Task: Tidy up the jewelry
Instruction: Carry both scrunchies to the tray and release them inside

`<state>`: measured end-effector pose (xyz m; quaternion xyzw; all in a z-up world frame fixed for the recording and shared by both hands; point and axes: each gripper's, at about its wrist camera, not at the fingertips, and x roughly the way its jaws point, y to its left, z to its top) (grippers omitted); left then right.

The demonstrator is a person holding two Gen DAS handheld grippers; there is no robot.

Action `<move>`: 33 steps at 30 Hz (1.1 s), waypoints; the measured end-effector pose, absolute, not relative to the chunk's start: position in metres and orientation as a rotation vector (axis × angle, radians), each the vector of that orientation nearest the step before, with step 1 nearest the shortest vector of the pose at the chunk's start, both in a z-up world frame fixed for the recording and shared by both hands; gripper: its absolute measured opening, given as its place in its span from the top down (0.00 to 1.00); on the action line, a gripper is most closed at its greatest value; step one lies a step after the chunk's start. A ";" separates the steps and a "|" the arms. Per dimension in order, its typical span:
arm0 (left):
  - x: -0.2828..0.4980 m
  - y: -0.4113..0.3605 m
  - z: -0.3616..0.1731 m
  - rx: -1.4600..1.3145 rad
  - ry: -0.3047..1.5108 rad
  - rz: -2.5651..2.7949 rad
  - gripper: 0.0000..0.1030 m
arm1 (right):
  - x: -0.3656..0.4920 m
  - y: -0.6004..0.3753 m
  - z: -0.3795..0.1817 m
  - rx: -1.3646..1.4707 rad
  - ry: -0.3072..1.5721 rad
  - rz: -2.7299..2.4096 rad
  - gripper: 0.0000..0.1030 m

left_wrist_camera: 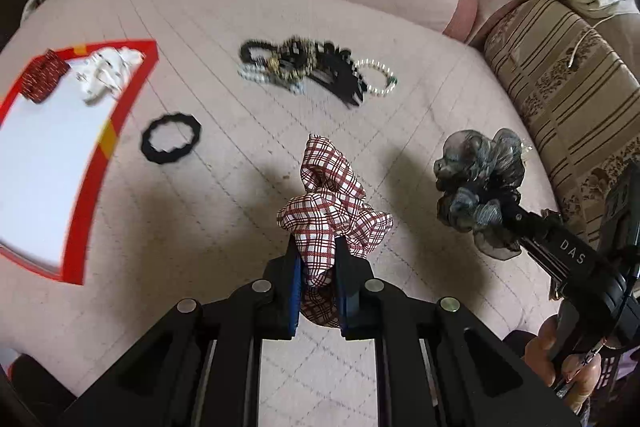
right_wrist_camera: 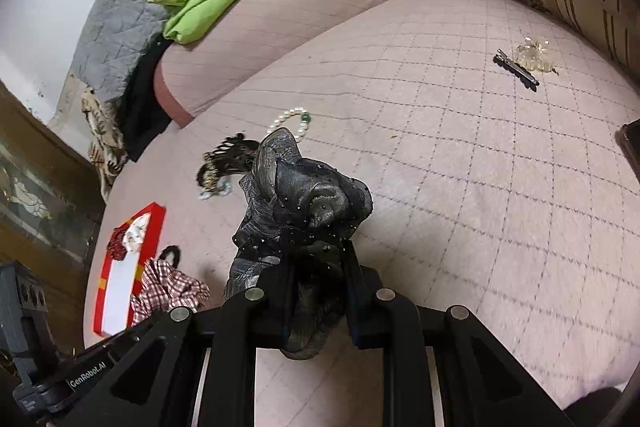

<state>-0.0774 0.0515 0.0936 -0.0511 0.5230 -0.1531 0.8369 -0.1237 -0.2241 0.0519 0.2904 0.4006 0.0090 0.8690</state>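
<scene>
The left tongs (left_wrist_camera: 316, 255) clamp narrowly on a plaid scrunchie (left_wrist_camera: 332, 211), lifted above the quilted bed (left_wrist_camera: 224, 203). The right tongs (right_wrist_camera: 318, 259) grip a dark sheer scrunchie (right_wrist_camera: 296, 203). The red-rimmed box (left_wrist_camera: 120, 115) lies left, bare quilt between it and the tongs.

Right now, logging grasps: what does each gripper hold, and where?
Left gripper: plaid scrunchie, pinched at its lower folds. Right gripper: dark sheer scrunchie, likewise.
</scene>
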 end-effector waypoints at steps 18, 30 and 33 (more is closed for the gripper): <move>-0.094 0.157 0.138 -0.157 0.990 -0.130 0.87 | -0.138 -0.152 0.107 0.503 0.822 0.184 0.78; -0.066 0.302 0.131 -0.263 1.027 0.089 0.87 | -0.091 -0.008 0.121 0.333 0.936 0.415 0.78; -0.055 0.329 0.123 -0.240 1.043 0.130 0.87 | -0.077 0.036 0.116 0.271 0.965 0.466 0.78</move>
